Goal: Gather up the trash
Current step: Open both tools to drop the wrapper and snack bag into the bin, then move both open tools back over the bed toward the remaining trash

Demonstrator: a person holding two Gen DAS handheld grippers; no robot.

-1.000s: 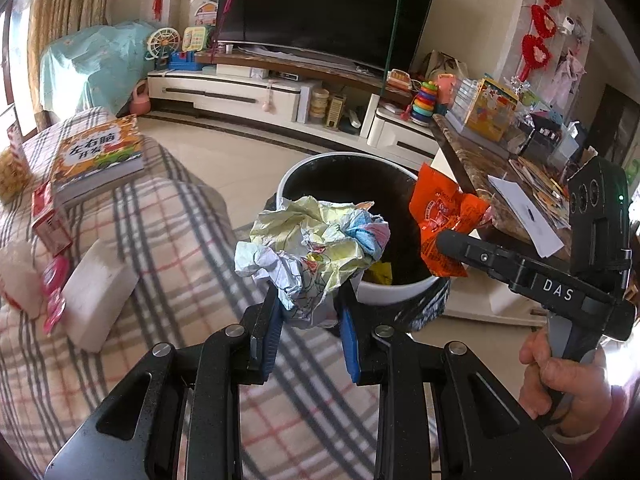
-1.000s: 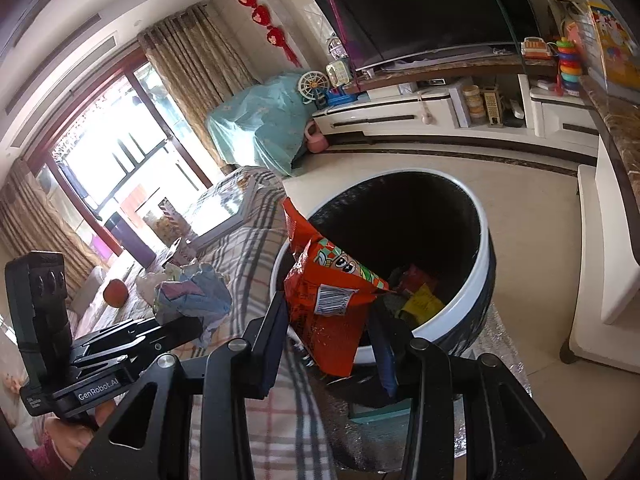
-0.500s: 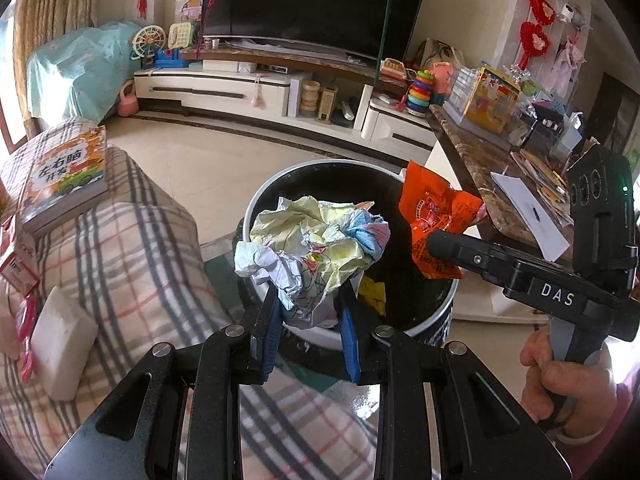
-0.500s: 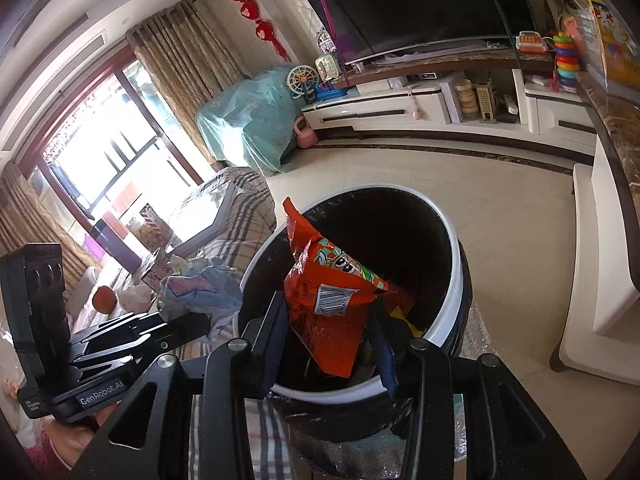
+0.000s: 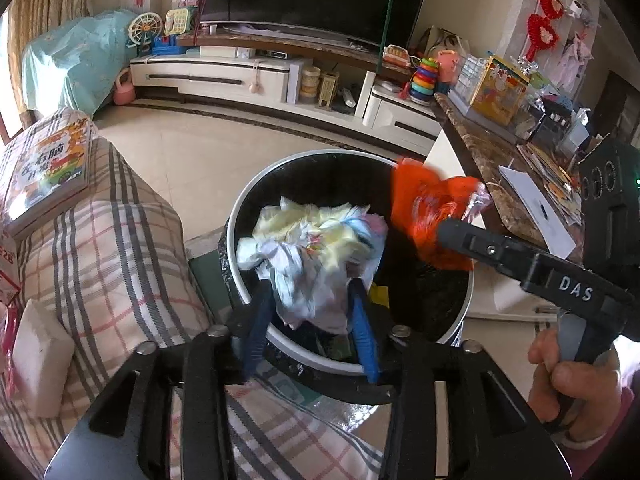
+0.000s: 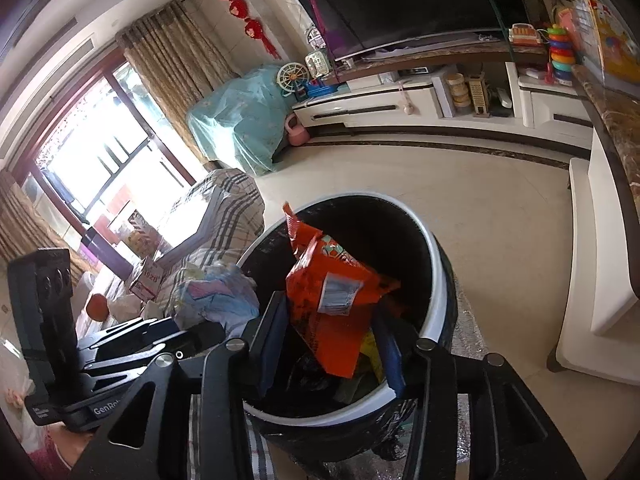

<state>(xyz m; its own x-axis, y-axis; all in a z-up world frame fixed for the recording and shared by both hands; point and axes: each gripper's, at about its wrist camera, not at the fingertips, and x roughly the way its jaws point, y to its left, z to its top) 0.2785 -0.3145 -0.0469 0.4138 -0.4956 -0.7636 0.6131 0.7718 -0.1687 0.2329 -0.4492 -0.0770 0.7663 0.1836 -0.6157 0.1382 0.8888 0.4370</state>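
Observation:
A round black trash bin with a white rim (image 5: 240, 216) stands on the floor below both grippers. My left gripper (image 5: 312, 332) hangs over its near edge, jaws opening. A crumpled ball of white, yellow and blue paper (image 5: 316, 248) sits blurred between the blue pads, which no longer squeeze it. My right gripper (image 6: 332, 344) is over the bin (image 6: 436, 264) too, jaws opening. An orange snack bag (image 6: 332, 304) hangs loose between its pads. Seen from the left wrist, the right gripper (image 5: 444, 232) reaches in from the right with the bag (image 5: 424, 212).
A plaid-covered seat (image 5: 112, 240) at the left carries a picture book (image 5: 48, 168) and a white block (image 5: 36, 360). A marble counter (image 5: 492, 168) with papers and boxes borders the right. A TV stand (image 5: 240, 76) lines the far wall beyond bare floor.
Both grippers have moved forward from the plaid seat to over the bin's mouth. Both pairs of jaws have spread, and the paper ball and the orange bag now look blurred and loose.

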